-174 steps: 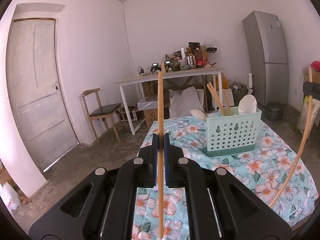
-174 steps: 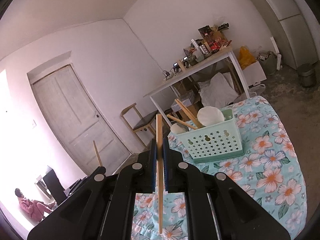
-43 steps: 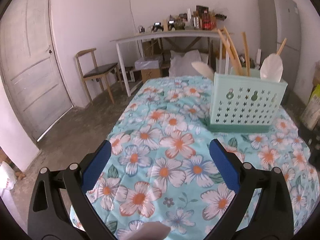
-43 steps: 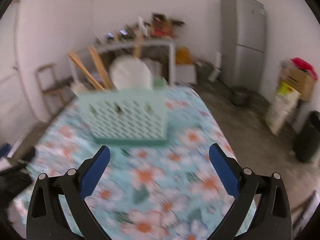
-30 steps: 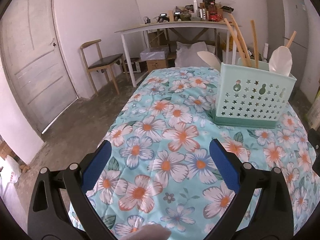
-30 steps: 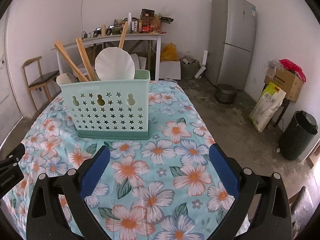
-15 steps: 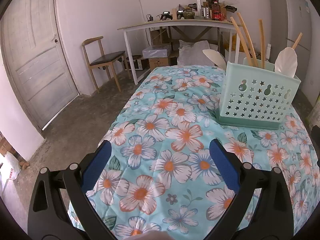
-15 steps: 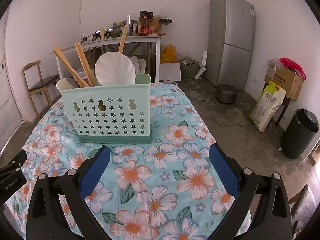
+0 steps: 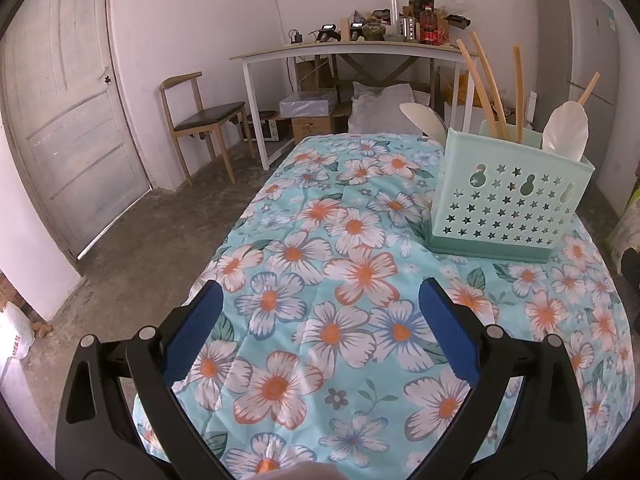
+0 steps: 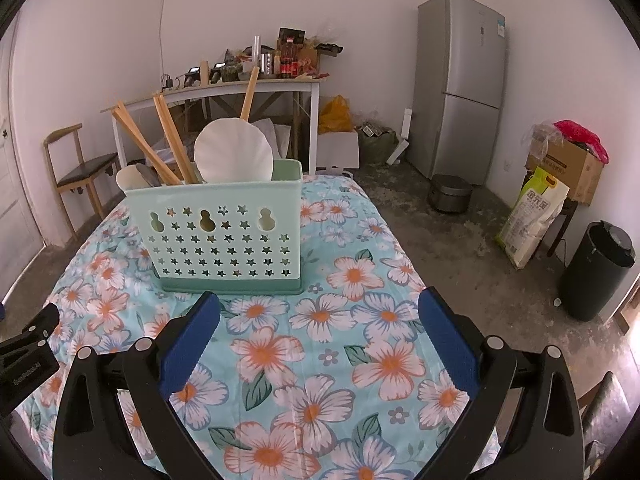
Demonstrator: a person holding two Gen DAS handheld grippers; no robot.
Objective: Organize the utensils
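Observation:
A mint-green perforated utensil basket (image 9: 506, 208) stands upright on the floral tablecloth (image 9: 340, 280); it also shows in the right wrist view (image 10: 224, 236). Wooden chopsticks (image 9: 482, 84) and white spoons (image 9: 566, 132) stick out of its top; the chopsticks (image 10: 160, 144) and a white shell-shaped spoon (image 10: 234, 154) show in the right wrist view too. My left gripper (image 9: 320, 328) is open and empty, above the cloth to the basket's near left. My right gripper (image 10: 320, 332) is open and empty, just in front of the basket.
A white desk (image 9: 352, 50) piled with clutter stands behind the table, with a wooden chair (image 9: 200, 116) and a door (image 9: 68, 120) to its left. A grey fridge (image 10: 460, 84), a black bin (image 10: 600, 272), a sack and a cardboard box stand on the right.
Both grippers held chopsticks earlier and are now open and empty; more chopsticks stand in the basket. In the last second both views have shifted only slightly.

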